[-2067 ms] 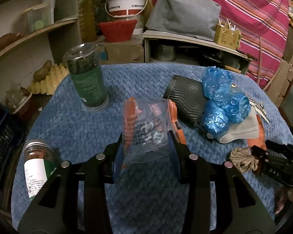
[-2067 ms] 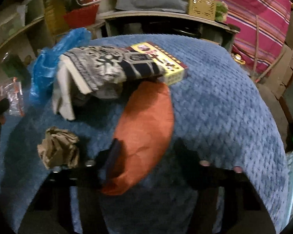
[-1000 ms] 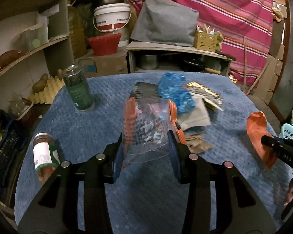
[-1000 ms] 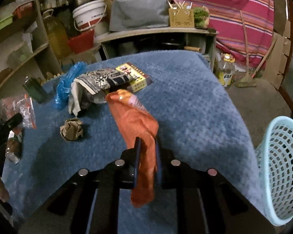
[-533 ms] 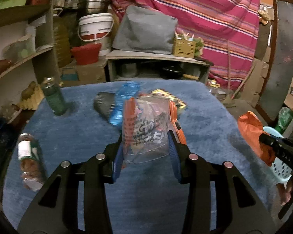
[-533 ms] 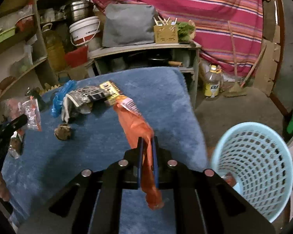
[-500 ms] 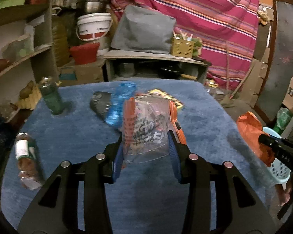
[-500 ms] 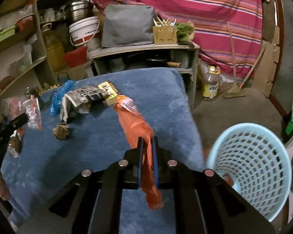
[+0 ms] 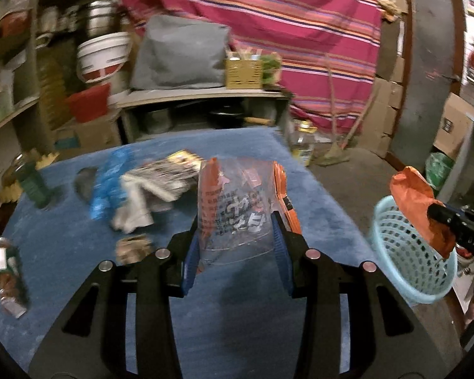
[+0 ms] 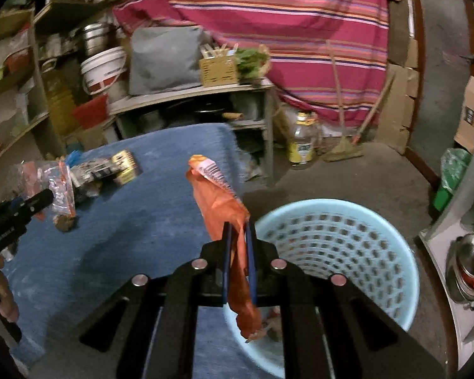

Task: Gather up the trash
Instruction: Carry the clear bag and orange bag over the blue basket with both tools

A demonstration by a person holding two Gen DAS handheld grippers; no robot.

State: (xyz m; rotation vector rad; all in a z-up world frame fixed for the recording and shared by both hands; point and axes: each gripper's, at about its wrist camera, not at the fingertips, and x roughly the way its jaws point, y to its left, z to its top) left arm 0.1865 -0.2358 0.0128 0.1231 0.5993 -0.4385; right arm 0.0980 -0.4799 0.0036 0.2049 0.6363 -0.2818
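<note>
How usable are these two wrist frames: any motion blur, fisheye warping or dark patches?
Left wrist view: the table clutter and shelves smear sideways, while the left gripper and its clear snack bag stay sharp; dark vignette at the corners. Right wrist view: the right gripper and orange wrapper are crisp, the blue basket slightly soft; the striped cloth bows with the lens.

The printing on the clear plastic bag with orange edges (image 9: pixel 237 211) is too smeared to read. Motion blur melts the patterned cloth and box pile (image 9: pixel 154 186) on the blue textured tablecloth (image 9: pixel 237 315), so its parts run together. The pale blue perforated plastic basket (image 10: pixel 347 243) is partly hidden behind the right gripper (image 10: pixel 237 243), and what lies inside it cannot be made out.
</note>
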